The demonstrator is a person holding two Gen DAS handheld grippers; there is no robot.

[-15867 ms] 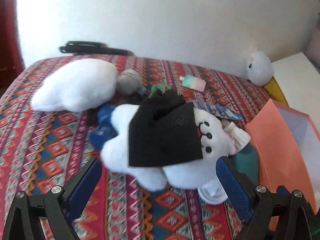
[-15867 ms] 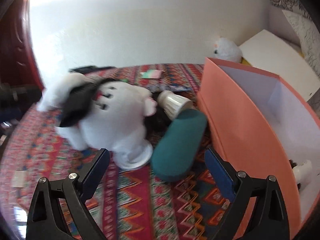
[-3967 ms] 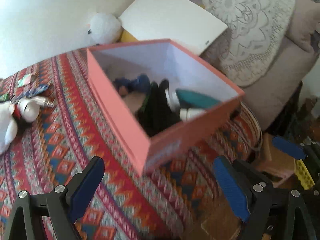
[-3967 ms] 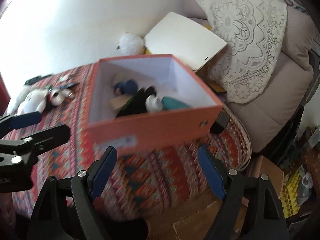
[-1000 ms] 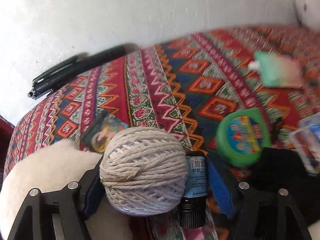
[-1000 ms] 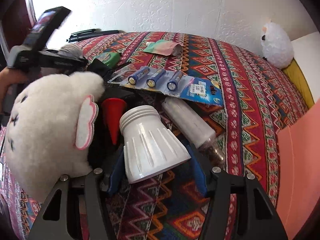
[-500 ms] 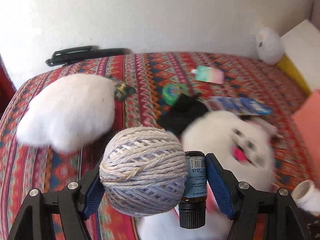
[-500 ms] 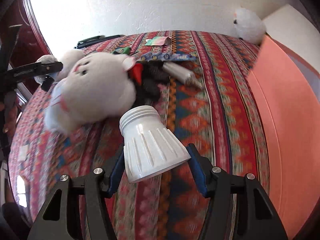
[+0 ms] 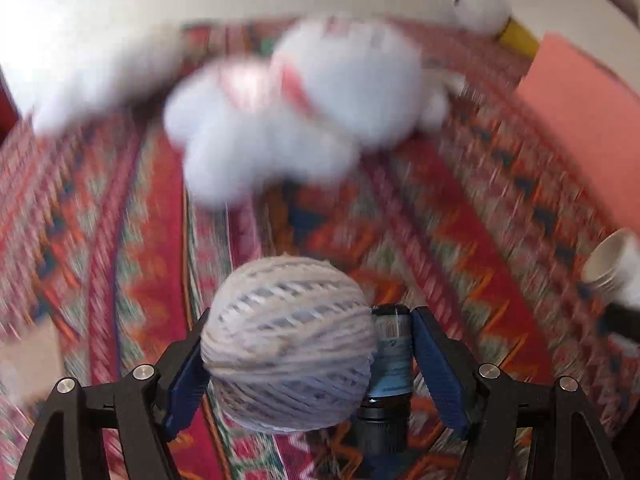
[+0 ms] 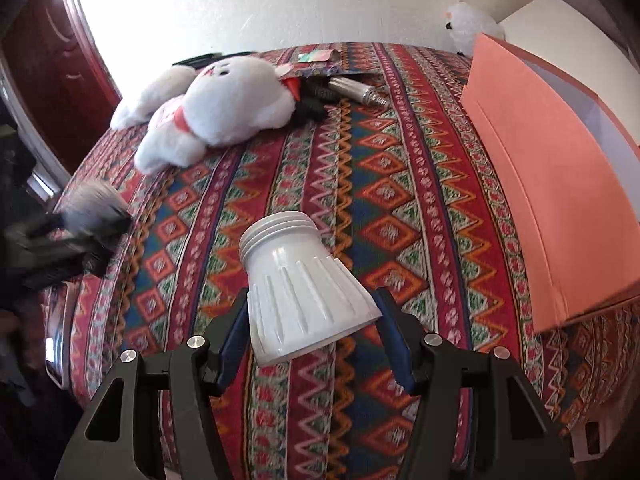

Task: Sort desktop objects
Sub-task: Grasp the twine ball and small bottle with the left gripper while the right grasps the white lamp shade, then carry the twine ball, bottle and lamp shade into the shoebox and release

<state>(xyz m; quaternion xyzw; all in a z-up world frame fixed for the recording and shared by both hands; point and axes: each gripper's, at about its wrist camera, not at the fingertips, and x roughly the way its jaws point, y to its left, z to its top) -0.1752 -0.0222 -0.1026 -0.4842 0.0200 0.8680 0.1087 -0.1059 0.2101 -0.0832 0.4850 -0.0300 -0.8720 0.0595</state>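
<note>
The left gripper (image 9: 312, 354) has its fingers clenched on two things at once: a ball of twine (image 9: 288, 344) and, wedged at its three o'clock side, a small dark bottle (image 9: 390, 360) with a pale blue label. The right gripper (image 10: 310, 332) grasps a white ribbed bulb housing (image 10: 304, 292), threaded neck pointing toward eleven o'clock, wide end between the pads. Both loads hang above the patterned cloth (image 10: 384, 192) that covers the tabletop.

The orange box (image 10: 552, 184) stands at three o'clock in the right wrist view, its wall facing the camera. A white plush toy (image 10: 236, 100) lies at eleven o'clock, with a second white plush (image 10: 160, 92) just behind it, and a metal tube (image 10: 356, 90), a dark heap and some flat packets are close by at twelve. A small white plush bird (image 10: 468, 24) sits beyond the box.

The likely next step is to carry both loads over the box rim, and the chief risk lies on the left. The bottle appears pinned only between the soft twine and one pad; if the twine compresses or rolls during a fast swing, the bottle could slip out and drop short of the box. The left view is heavily blurred, so the firmness of that contact cannot be judged. On the right, the tapered housing could slide forward out of the pads if tilted further down. Both grippers converging on one opening might also collide.
</note>
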